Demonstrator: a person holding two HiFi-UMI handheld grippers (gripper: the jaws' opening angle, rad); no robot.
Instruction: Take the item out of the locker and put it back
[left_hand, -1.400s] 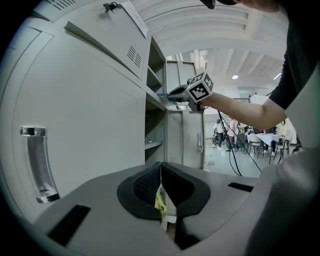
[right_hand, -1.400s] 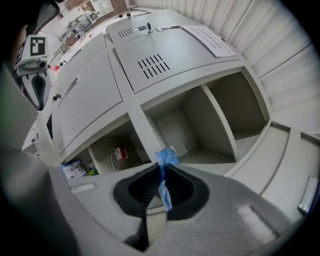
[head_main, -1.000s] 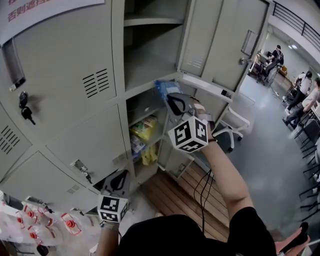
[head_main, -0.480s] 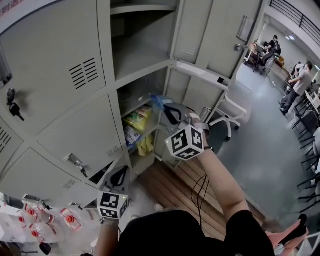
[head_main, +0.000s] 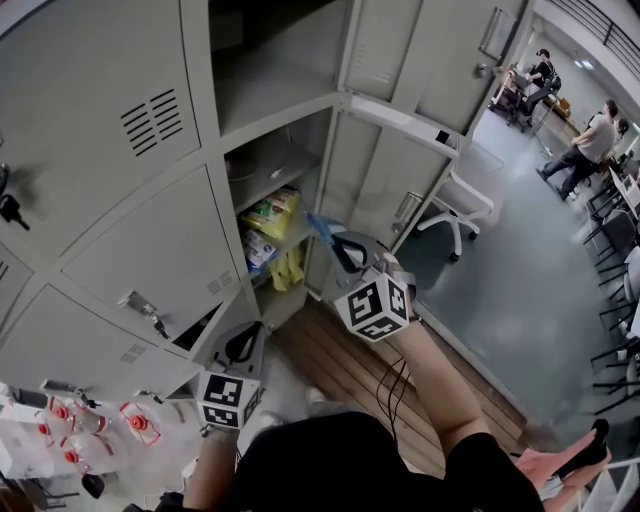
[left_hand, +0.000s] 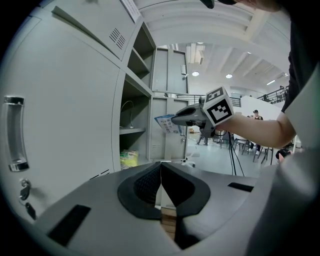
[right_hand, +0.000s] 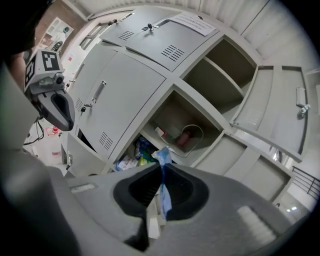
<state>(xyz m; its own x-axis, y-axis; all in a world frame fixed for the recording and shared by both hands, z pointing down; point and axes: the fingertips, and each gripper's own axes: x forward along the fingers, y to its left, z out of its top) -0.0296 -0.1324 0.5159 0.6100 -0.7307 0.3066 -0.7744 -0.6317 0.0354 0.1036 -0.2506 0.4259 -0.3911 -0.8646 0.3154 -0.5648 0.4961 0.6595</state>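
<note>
My right gripper (head_main: 337, 243) is shut on a thin blue packet (head_main: 320, 226), which sticks out past the jaws. It hangs just in front of the open locker compartment (head_main: 262, 190) that holds yellow and blue packets (head_main: 270, 214). In the right gripper view the blue packet (right_hand: 163, 159) is pinched between the pads of the right gripper (right_hand: 160, 176), with the open compartments beyond. My left gripper (head_main: 243, 347) is low by the lower locker doors, shut and empty (left_hand: 160, 169). From there I see the right gripper (left_hand: 181, 120) and the blue packet (left_hand: 165, 123).
Open locker doors (head_main: 398, 165) swing out to the right. A white chair (head_main: 462, 212) stands behind them. Bottles with red caps (head_main: 68, 432) sit at lower left. Wooden boards (head_main: 345, 372) lie below the lockers. People (head_main: 582, 148) are far back right. A cable lies in the upper compartment (right_hand: 186, 131).
The right gripper has come down with the blue packet from the upper shelf's edge to the level of the compartment with the yellow packets. The left gripper has stayed put.
</note>
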